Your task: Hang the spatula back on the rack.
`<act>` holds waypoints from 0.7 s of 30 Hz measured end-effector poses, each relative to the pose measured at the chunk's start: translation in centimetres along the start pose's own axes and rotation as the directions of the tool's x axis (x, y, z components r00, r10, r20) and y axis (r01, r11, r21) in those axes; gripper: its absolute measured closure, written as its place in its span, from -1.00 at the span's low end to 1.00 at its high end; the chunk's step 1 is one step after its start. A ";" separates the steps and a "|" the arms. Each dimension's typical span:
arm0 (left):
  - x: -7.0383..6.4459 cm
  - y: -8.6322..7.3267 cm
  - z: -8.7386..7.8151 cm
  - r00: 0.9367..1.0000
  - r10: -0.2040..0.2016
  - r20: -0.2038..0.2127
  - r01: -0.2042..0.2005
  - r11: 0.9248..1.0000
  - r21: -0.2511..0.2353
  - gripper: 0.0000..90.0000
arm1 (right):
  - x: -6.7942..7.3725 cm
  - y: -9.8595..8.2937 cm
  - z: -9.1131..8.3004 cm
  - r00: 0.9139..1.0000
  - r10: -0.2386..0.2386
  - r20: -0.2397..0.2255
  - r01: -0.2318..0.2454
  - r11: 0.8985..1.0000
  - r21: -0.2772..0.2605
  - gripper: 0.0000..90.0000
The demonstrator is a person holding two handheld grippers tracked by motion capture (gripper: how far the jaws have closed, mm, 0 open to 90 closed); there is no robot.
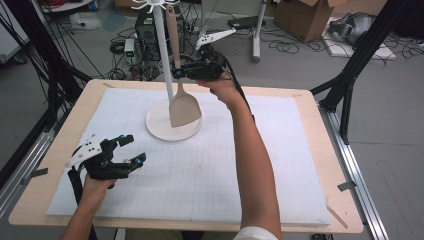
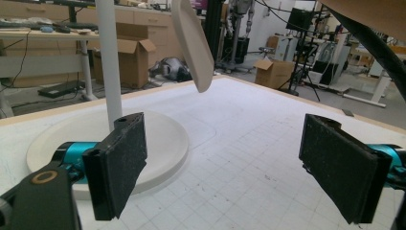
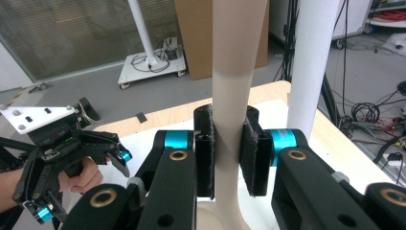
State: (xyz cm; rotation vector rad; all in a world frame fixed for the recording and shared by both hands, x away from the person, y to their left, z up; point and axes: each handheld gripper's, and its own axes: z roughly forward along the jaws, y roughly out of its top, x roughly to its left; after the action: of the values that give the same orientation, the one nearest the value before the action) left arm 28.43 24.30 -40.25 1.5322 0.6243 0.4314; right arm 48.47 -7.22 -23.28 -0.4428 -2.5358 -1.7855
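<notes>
A beige spatula (image 1: 181, 102) hangs upright beside the white pole (image 1: 164, 55) of a rack, its blade just above the round white base (image 1: 159, 125). My right gripper (image 1: 181, 73) is shut on the spatula's handle (image 3: 231, 96), with the pole (image 3: 313, 67) close on its right. My left gripper (image 1: 131, 150) rests open near the table's front left, nothing between its jaws. In the left gripper view the gripper (image 2: 225, 163) faces the base (image 2: 163, 139), the pole (image 2: 109, 62) and the spatula blade (image 2: 194, 43).
The white gridded mat (image 1: 280, 165) covers the wooden table (image 1: 330, 150). Black frame posts (image 1: 350, 85) stand at the table's right and left edges. Cables, boxes and equipment lie on the floor beyond the far edge.
</notes>
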 end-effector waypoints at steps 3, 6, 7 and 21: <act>0.0 0.0 0.0 1.000 0.001 -0.001 -0.001 1.000 0.000 -0.62 | 0.0 0.3 0.4 1.000 -0.004 0.023 0.004 1.000 0.013 0.74; 0.0 0.0 0.0 1.000 0.002 0.001 -0.002 1.000 0.002 -0.62 | -0.2 0.6 0.7 0.999 -0.007 0.051 0.006 1.000 0.019 0.73; 0.0 0.0 -0.1 1.000 0.001 0.002 -0.001 1.000 0.003 -0.62 | -0.2 0.7 0.8 0.999 -0.006 0.052 0.005 1.000 0.021 0.74; 0.1 0.0 -0.2 1.000 0.003 0.001 -0.003 1.000 0.000 -0.62 | -0.3 0.9 0.6 0.999 -0.029 -0.013 0.029 0.998 0.048 0.74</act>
State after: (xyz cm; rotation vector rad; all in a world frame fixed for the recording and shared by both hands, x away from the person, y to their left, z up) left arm 28.37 24.55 -40.22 1.5333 0.6209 0.4331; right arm 49.07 -6.43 -22.74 -0.3940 -2.5840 -1.7259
